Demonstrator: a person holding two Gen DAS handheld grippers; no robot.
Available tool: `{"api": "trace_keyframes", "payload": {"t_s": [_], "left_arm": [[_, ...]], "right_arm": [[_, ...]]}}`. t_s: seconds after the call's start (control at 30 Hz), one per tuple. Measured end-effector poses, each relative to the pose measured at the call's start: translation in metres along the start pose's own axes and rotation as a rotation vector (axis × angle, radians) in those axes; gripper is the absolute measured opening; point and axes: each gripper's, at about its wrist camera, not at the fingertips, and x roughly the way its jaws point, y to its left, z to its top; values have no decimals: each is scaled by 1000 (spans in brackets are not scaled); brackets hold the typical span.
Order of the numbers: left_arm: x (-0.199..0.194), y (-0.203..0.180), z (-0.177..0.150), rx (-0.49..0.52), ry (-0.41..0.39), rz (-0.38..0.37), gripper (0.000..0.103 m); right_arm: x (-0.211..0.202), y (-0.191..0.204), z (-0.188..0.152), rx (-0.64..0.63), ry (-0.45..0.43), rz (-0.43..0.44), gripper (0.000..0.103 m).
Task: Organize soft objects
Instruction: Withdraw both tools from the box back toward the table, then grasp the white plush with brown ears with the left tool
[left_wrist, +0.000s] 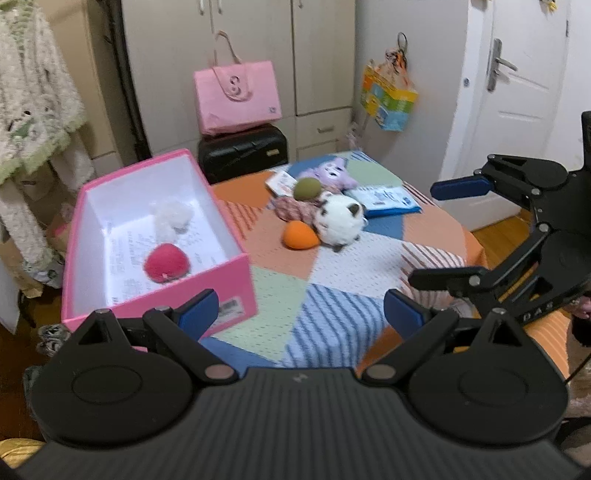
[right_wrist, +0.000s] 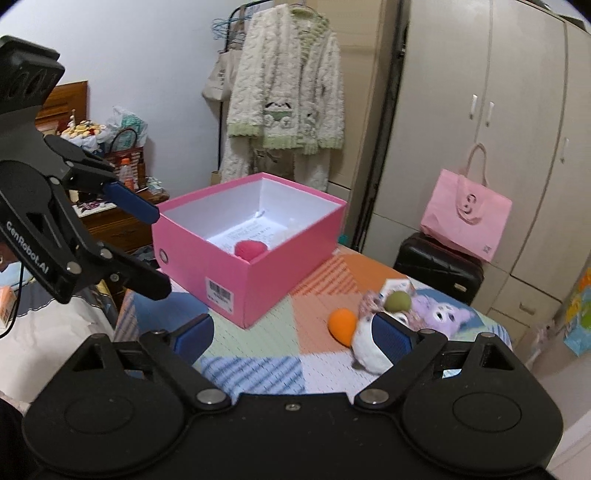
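An open pink box (left_wrist: 240, 284) (right_wrist: 258, 266) stands on the left of the patchwork table. Inside lie a red plush (left_wrist: 167, 264) (right_wrist: 251, 249) and a white fluffy toy (left_wrist: 171, 218). Further along the table sits a cluster: an orange egg-shaped toy (left_wrist: 300, 236) (right_wrist: 341, 325), a white plush with dark ears (left_wrist: 338, 221) (right_wrist: 365, 350), a green ball (left_wrist: 306, 188) (right_wrist: 398, 301) and a purple plush (left_wrist: 332, 171) (right_wrist: 439, 314). My left gripper (left_wrist: 301, 314) (right_wrist: 157, 251) hovers open and empty near the box's front corner. My right gripper (right_wrist: 293, 336) (left_wrist: 424, 234) is open and empty, short of the white plush.
A blue booklet (left_wrist: 388, 201) lies beside the toys. Behind the table a pink tote bag (left_wrist: 236, 96) rests on a black suitcase (left_wrist: 243, 151), in front of wardrobes. A fleece robe (right_wrist: 288, 92) hangs behind the box. A white door (left_wrist: 517, 92) is at the right.
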Motion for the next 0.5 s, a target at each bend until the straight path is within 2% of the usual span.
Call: {"api": "trace_keyframes", "payload": {"t_s": [0.17,0.33,0.5], "left_arm": [[25,-6,1,-21,13,-38,97],[62,-3,1,-93,39,-134,95],[93,-8,5,-95,44,-198,94]], "right_arm": [[4,-12,-21,50,-15,-47,95],[19,-21,-47,65,-58,-89,95],[42,-38,-70,75,-103,-141,95]]}}
